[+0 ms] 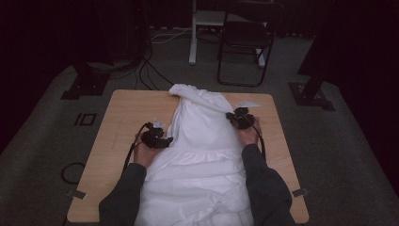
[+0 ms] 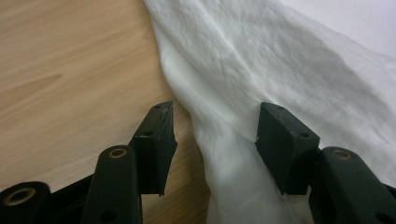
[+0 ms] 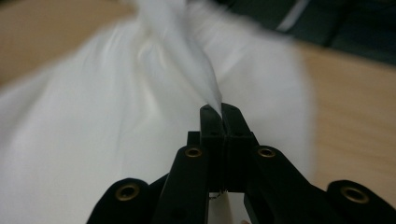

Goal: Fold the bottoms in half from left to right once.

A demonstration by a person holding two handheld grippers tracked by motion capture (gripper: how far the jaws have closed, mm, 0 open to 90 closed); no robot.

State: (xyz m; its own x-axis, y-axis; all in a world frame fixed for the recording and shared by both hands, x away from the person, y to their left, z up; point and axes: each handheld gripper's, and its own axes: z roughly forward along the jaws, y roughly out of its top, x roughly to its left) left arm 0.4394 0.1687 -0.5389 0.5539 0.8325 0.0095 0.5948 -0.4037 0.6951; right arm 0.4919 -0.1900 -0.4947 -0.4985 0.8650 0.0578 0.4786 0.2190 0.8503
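Tongs on the left (image 2: 212, 140) stand released astride the white garment's (image 1: 202, 141) near side edge, tongs on the right (image 3: 223, 112) clenched on a pinched fold, garment running lengthwise away between them along the desk (image 1: 127, 113).

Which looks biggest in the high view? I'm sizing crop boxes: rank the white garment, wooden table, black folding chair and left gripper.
1. wooden table
2. white garment
3. black folding chair, though it stands farther from the camera, so its true size is unsure
4. left gripper
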